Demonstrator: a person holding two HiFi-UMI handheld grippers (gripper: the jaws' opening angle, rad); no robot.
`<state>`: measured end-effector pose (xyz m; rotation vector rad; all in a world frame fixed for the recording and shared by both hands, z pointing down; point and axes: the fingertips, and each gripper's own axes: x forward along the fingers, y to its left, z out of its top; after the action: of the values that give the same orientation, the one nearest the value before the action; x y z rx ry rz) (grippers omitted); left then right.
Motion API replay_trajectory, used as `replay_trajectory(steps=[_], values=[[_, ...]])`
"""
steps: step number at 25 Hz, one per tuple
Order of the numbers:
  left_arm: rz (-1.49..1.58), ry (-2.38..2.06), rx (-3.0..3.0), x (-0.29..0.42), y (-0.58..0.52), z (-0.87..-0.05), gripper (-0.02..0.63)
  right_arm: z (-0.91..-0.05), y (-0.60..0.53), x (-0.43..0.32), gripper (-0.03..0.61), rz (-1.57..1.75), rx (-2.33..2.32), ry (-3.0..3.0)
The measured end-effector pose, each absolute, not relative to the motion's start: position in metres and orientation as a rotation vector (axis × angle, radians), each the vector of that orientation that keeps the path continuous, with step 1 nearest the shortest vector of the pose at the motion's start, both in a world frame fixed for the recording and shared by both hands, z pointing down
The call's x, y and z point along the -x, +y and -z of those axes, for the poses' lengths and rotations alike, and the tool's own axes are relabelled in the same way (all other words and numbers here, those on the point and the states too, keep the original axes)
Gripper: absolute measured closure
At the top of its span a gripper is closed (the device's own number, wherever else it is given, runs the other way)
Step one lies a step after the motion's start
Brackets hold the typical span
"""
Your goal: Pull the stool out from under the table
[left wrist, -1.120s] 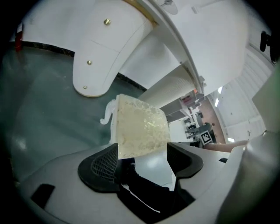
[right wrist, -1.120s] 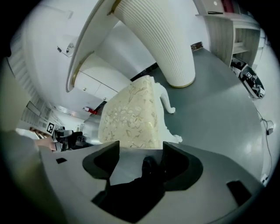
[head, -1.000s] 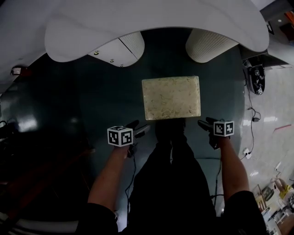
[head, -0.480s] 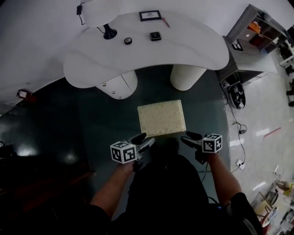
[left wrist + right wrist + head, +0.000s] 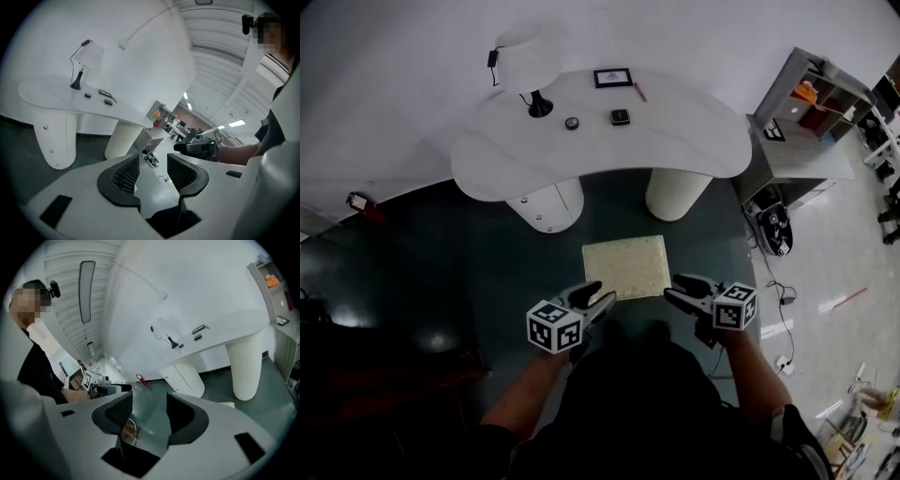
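I wear a black top (image 5: pixel 647 394) with short sleeves (image 5: pixel 492 448), at the bottom of the head view. My left gripper (image 5: pixel 596 296) and right gripper (image 5: pixel 673 289) have white shells and dark grey, grid-textured pads (image 5: pixel 125 174). The left cube (image 5: pixel 554 326) and right cube (image 5: pixel 736 306) are white with black square markers.

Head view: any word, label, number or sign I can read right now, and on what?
No readable text in any view.
Black-framed card on the curved white table: print too small to read.
Cubes on the left gripper and right gripper, both empty, jaws apart though just closing: square black-and-white marker patterns, no words.
Black floor unit: same kind of marker, no words.
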<state>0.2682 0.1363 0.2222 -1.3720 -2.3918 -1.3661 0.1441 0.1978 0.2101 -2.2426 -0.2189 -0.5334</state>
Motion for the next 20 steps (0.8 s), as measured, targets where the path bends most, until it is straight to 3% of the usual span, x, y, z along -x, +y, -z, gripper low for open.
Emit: replay_trajectory(steps=[14, 20], values=[[0.981, -2.528, 1.586, -0.231, 0.174, -0.084, 0.454, -0.067, 0.196, -0.137, 0.506, 0.321, 2.441, -0.074], [0.849, -2.571, 1.696, -0.228, 0.184, -0.037, 0.492, -0.013, 0.198, -0.145, 0.531, 0.208, 2.525, -0.022]])
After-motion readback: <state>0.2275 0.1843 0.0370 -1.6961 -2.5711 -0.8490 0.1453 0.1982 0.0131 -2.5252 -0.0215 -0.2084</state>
